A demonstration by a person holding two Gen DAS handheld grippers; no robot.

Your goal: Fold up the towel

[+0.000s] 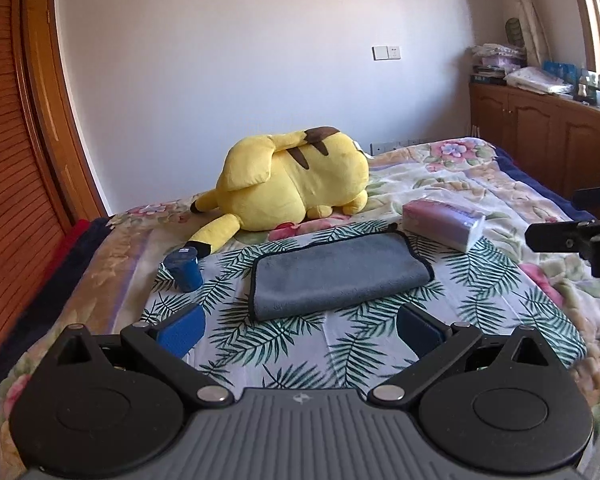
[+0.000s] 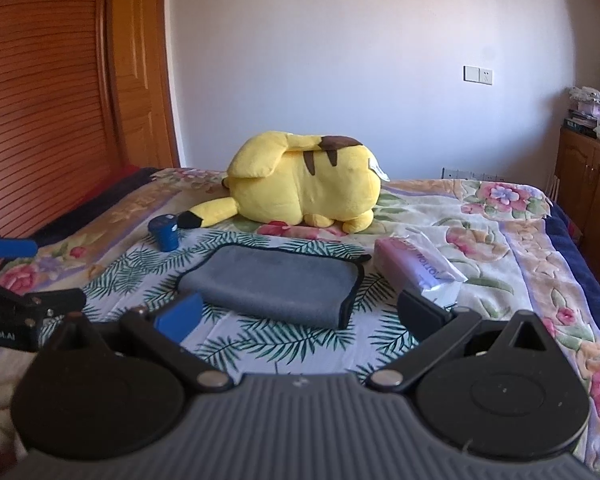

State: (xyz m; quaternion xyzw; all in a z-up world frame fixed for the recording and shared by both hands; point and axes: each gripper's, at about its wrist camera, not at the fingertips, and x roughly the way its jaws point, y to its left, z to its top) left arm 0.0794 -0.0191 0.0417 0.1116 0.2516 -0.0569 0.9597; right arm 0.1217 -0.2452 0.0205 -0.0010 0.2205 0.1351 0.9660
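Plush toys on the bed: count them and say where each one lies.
1. The yellow Pikachu plush lies on the floral bedspread, behind the folded gray towel. Nothing else here looks like a plush.

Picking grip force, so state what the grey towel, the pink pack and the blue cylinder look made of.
Grey towel: plush microfibre-like cloth, matte nap, dark stitched edging.
Pink pack: probably tissues in thin plastic film; it shines and crinkles.
Blue cylinder: looks like hard plastic with a slight sheen, though it is too small to be sure.
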